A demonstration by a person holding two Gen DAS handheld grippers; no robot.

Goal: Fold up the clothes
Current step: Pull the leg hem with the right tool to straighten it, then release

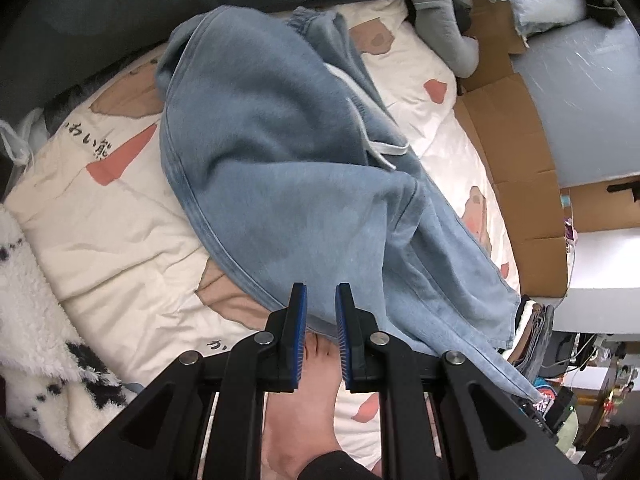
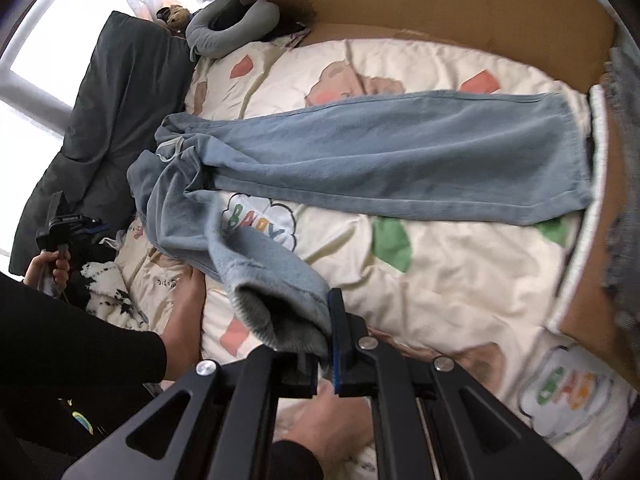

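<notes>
A: Fabric first, from the left edge: a dark grey cushion [image 2: 116, 120] along the bed, then a fluffy white throw with black patches [image 2: 108, 292], then the cream quilted bedcover with pink, tan and green cartoon shapes [image 2: 440, 280].

B: And the garment?

A: Light blue fleece-lined trousers with a white drawstring [image 2: 380, 152] lie on the bedcover. One leg lies flat and straight towards the brown cardboard sheets [image 2: 440, 0] on the right. The other leg bends back, its cuff showing soft grey pile inside.

B: Who holds that cuff?

A: The right tongs [image 2: 324, 340], angled steeply down, are clamped tight on the cuff's edge, which hangs clear of the bedcover. The left tongs [image 1: 321, 312] have blue ribbed pads [image 1: 299, 320] standing a narrow gap apart, with nothing between them, above the crumpled waist end. A hand [image 2: 50, 268] in a black sleeve [image 2: 80, 332] carries them.

B: Any writing?

A: "BABY" in coloured letters on a cloud print [image 2: 260, 220], and black Japanese characters I cannot read.
</notes>
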